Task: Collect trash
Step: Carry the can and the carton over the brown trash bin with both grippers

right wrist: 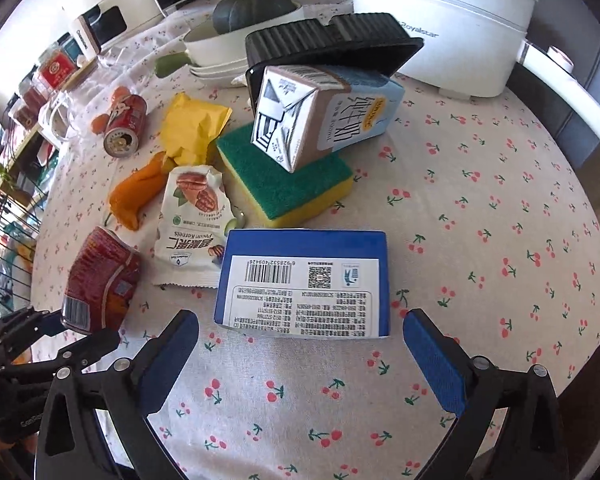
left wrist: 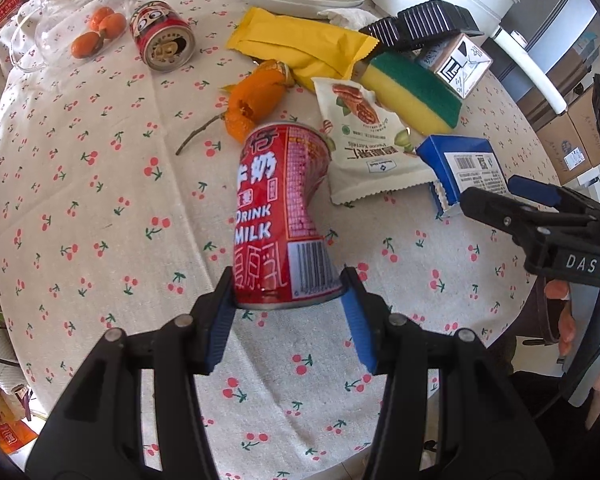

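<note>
Left gripper (left wrist: 288, 300): closed on the dented red milk can (left wrist: 278, 216), pads pressing its lower end on either side. The can's long axis runs away from the jaws, and it appears lifted clear of the cherry-print tablecloth (left wrist: 100, 208).

Right gripper (right wrist: 300, 356): jaws spread wide, nothing between them, pointing steeply down at the cloth.

Blue box (right wrist: 304, 280): lies flat, label up, just beyond the right fingertips and centred on the gap. Its long side runs across the jaw line, so the spread pads sit just outside its two short ends. It is much nearer the right hand than the left; judged the next item to take, by a short move forward and down.

Nut packet (right wrist: 192, 224): empty-looking wrapper, touching the box's left edge.

Orange peel (right wrist: 134, 196): left of the packet.

Sponge (right wrist: 284, 184): behind the box, a milk carton (right wrist: 320, 116) resting on it.

Second red can (right wrist: 124, 126): on its side, far left, well apart.
</note>
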